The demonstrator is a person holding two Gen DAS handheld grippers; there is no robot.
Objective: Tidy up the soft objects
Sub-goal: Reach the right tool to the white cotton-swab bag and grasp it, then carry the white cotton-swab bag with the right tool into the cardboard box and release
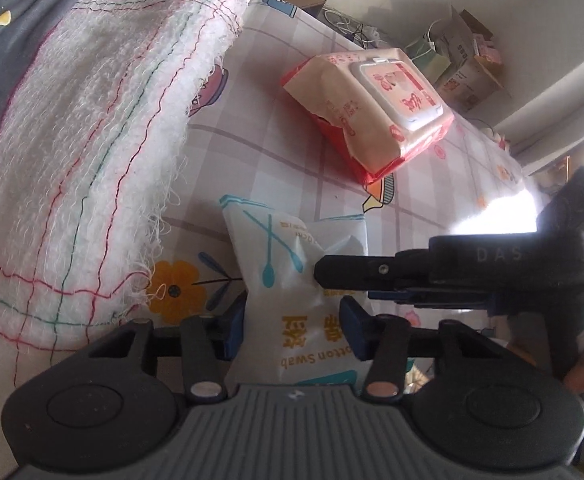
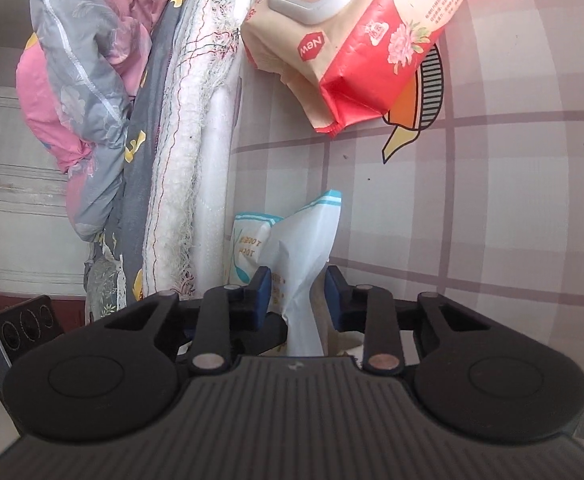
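A white cotton swab bag with teal print lies on the checked bed sheet. My left gripper stands around the bag's near end, its blue pads on either side, touching the bag. My right gripper comes in from the right and pinches the bag's right side. In the right wrist view the bag sits crumpled between the right gripper's blue pads. A red and cream wet wipes pack lies farther back on the sheet; it also shows in the right wrist view.
A white fringed towel over grey bedding fills the left. Cardboard boxes and cables stand beyond the bed's far edge. In the right wrist view, pink and grey quilts are heaped at the left beside the stacked towels.
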